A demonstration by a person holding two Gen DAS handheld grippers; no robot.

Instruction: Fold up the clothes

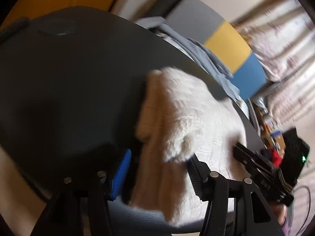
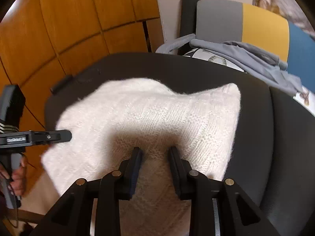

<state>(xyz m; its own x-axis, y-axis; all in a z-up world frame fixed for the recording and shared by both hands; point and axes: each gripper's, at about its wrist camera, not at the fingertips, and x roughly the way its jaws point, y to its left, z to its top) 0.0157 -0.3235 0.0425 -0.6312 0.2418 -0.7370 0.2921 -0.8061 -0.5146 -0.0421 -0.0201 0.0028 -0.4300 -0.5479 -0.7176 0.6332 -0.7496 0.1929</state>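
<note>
White knitted sweater (image 2: 149,114) lies spread at centre frame on the dark tabletop (image 2: 254,106); right hand-held gripper (image 2: 156,153) stands wide over its near edge; left hand-held gripper (image 1: 159,163) straddles a lifted flap wide, likely mid-fold; grey garments (image 2: 246,57) wait upper right.

Home, living room or bedroom. Evidence: wood-panelled cabinet doors (image 2: 69,25); patterned curtains (image 1: 285,45); block-coloured cushion (image 2: 263,19) in grey, yellow and blue; grey garments (image 2: 252,57) heaped behind a dark padded surface (image 2: 177,66); a white knit (image 2: 149,114) lying on it.
</note>
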